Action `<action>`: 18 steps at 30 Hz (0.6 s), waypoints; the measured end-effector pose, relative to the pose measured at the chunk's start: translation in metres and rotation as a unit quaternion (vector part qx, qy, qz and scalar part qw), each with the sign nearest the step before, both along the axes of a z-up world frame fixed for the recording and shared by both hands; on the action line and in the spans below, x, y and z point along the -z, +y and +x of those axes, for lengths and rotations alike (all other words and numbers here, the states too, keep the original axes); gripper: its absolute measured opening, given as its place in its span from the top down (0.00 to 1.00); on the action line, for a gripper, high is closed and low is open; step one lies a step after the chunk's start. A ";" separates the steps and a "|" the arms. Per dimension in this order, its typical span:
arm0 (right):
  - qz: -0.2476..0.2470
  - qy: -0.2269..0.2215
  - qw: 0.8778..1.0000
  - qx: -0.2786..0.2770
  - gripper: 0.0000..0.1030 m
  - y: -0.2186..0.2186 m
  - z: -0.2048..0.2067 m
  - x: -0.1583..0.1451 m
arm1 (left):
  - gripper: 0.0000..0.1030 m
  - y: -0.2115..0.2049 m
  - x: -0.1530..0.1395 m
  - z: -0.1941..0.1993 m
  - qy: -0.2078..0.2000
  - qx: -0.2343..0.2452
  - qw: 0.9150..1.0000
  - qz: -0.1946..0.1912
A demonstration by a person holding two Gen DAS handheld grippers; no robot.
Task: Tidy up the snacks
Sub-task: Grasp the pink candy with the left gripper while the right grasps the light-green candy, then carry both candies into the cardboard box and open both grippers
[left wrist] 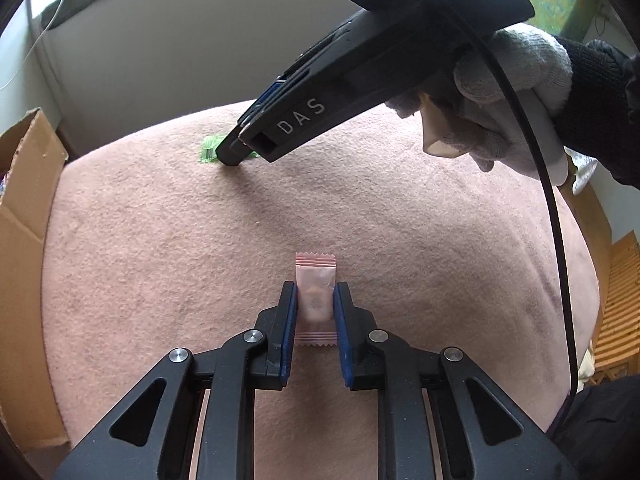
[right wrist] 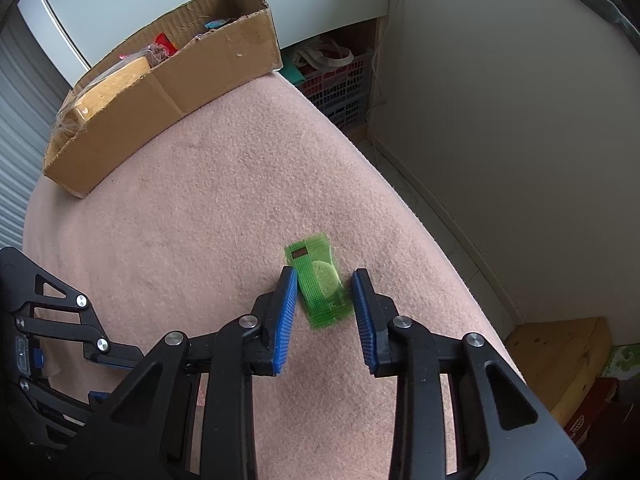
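Clenched on the pink sachet (left wrist: 316, 300), the left tool (left wrist: 315, 300) pinches it across its width, a sound hold for lifting it off the pink-clothed surface (left wrist: 160, 260). Farther out, the right tool (right wrist: 325, 292) stands released, blue pads straddling the green sachet (right wrist: 320, 284), apparently ready to close. "DAS" marks its housing. Beyond waits the cardboard box (right wrist: 168, 92) of snacks

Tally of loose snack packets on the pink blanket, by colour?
Pink crimped-edge plastic snack packet, between the left gripper fingers: 1
Green translucent plastic snack packet, between the open right gripper fingers: 1
Total: 2
Snacks inside the brown cardboard box not counted.
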State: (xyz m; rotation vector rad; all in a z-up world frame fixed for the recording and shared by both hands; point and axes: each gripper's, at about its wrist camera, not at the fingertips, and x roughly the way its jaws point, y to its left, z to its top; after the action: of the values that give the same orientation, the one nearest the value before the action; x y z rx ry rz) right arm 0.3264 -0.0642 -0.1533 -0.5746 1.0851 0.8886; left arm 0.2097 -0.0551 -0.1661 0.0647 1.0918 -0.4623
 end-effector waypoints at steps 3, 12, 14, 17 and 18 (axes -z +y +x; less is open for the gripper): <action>0.001 -0.002 1.000 0.014 0.79 -0.002 -0.001 0.000 | 0.84 0.016 0.000 -0.003 0.004 -0.024 1.000 -0.007; 0.032 0.023 0.997 0.069 0.79 -0.022 -0.016 0.001 | 0.84 0.057 -0.006 -0.013 0.026 -0.114 0.992 -0.045; 0.038 0.028 0.995 0.083 0.80 -0.026 -0.021 0.000 | 0.84 0.061 -0.009 -0.017 0.025 -0.118 0.992 -0.049; 0.046 0.034 0.993 0.099 0.80 -0.028 -0.028 -0.001 | 0.84 0.059 -0.016 -0.020 0.023 -0.124 0.991 -0.054; 0.048 0.035 0.993 0.104 0.80 -0.029 -0.031 -0.001 | 0.84 0.064 -0.016 -0.017 0.023 -0.127 0.990 -0.058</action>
State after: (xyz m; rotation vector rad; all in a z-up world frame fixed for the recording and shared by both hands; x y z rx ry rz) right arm 0.2953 -0.0929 -0.1519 -0.3458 1.1361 0.7786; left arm 0.1931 0.0084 -0.1500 -0.1860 1.0986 -0.2977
